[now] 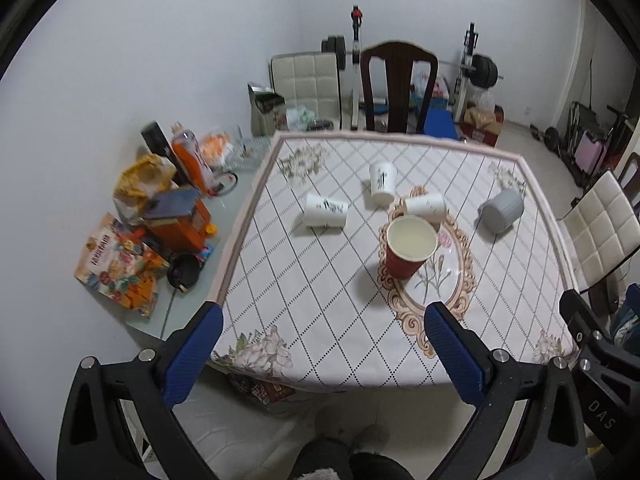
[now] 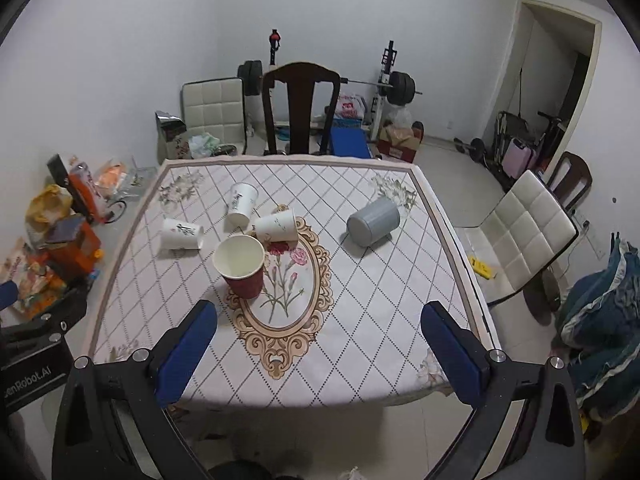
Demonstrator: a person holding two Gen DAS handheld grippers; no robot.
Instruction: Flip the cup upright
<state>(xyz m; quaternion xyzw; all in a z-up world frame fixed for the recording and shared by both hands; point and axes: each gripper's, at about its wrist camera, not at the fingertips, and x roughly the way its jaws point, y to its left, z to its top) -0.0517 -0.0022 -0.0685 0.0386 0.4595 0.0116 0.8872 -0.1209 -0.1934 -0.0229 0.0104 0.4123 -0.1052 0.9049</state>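
Note:
A red paper cup [image 1: 409, 245] [image 2: 241, 266] stands upright near the middle of the table [image 1: 304, 304] [image 2: 360, 320]. Three white paper cups lie on their sides behind it: one at the left [image 1: 325, 211] [image 2: 181, 234], one at the back [image 1: 382, 182] [image 2: 241, 204], one just behind the red cup [image 1: 426, 207] [image 2: 277, 225]. A grey ribbed cup [image 1: 501, 211] [image 2: 373, 221] lies on its side at the right. My left gripper [image 1: 324, 314] and right gripper [image 2: 318, 312] are both open and empty, held above the table's near edge, well short of the cups.
A dark wooden chair [image 1: 398, 84] [image 2: 301, 108] stands at the far side, a white padded chair [image 2: 524, 228] at the right. Snack bags, an orange box and bottles [image 1: 160, 216] crowd a side surface at the left. Weights and a barbell rack [image 2: 396, 84] are behind.

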